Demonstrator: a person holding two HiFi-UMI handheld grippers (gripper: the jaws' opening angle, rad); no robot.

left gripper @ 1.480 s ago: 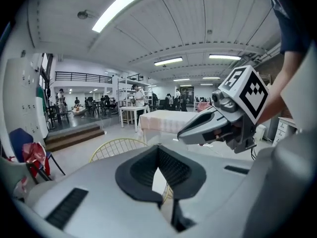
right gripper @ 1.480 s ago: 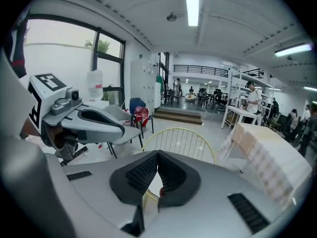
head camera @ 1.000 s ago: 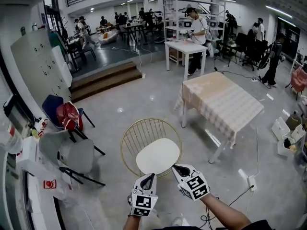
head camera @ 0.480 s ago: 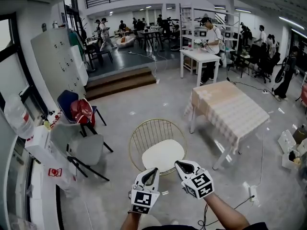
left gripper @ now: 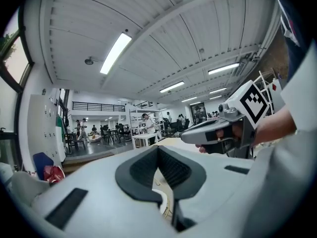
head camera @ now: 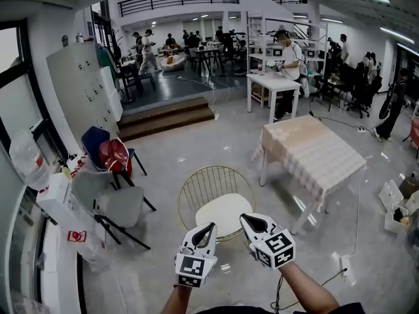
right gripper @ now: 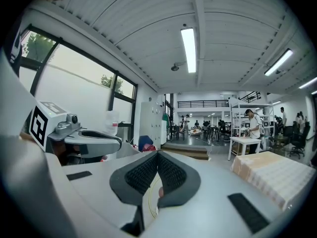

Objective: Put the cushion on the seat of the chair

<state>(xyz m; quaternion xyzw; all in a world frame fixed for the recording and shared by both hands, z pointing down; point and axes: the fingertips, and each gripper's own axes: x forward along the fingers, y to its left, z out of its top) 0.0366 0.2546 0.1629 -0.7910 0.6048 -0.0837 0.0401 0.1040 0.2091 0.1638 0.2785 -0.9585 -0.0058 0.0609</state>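
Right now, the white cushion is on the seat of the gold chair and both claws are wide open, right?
Not quite. The white cushion does lie on the seat of the gold chair, but the left claw and right claw are shut, not wide open. The two gripper views show the jaws closed together, empty.

White cushion (head camera: 222,211) on gold wire chair (head camera: 211,182), left tongs (head camera: 210,227), right tongs (head camera: 244,218) — both closed — near it.

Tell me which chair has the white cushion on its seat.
The round gold wire chair: the white cushion lies on its seat. The blue chair holds a red bag; the grey chair shows none.
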